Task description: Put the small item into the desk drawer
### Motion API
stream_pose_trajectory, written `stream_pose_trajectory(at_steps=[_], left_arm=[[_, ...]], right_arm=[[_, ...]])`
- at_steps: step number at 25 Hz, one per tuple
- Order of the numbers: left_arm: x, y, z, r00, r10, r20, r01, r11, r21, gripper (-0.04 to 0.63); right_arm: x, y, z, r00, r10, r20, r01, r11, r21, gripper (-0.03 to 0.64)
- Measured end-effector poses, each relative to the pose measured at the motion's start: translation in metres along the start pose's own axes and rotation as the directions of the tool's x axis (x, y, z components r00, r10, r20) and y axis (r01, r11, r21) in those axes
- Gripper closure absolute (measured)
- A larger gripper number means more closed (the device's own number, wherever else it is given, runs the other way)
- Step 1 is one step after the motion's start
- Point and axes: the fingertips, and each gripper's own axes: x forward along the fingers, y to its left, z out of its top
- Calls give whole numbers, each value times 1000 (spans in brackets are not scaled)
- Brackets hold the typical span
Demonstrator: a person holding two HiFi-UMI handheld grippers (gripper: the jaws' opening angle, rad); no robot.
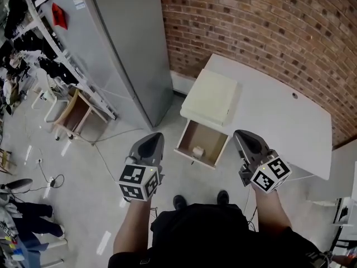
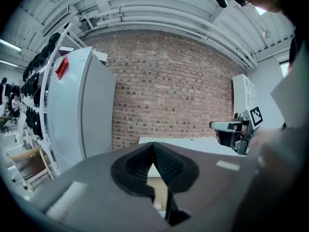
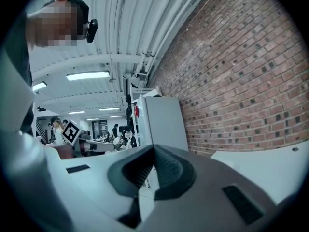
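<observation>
A white desk (image 1: 279,116) stands against the brick wall, with a cream drawer unit (image 1: 211,96) at its left end. The unit's drawer (image 1: 212,140) is pulled open toward me. A small pale item (image 1: 197,151) lies inside near the drawer's front. My left gripper (image 1: 153,139) hangs over the floor left of the drawer, its jaws shut and empty. My right gripper (image 1: 241,135) hovers right of the drawer by the desk's front edge, also shut with nothing held. In the left gripper view the jaws (image 2: 153,145) meet at their tips. In the right gripper view the jaws (image 3: 154,149) are pressed together.
A tall grey refrigerator (image 1: 128,49) stands left of the desk, and a brick wall (image 1: 251,21) runs behind it. A wooden crate (image 1: 78,113) and a white rack of clothes (image 1: 33,54) are at the far left. Cables (image 1: 103,161) trail over the floor. My shoes (image 1: 179,202) are just below the drawer.
</observation>
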Motion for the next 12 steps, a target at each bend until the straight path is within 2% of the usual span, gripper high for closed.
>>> stream_pose_trajectory(at_steps=[5,12], left_arm=[[-12,26,-3,1000,-21,-3,21,1000,-4,583],[-3,33,-2,1000,-27,-2,27,999,-20,583]], right_arm=[[17,22,8,998,-58,29,59,998,-24,604],[19,27,0,999,-47,-4,47,998,-32,604]])
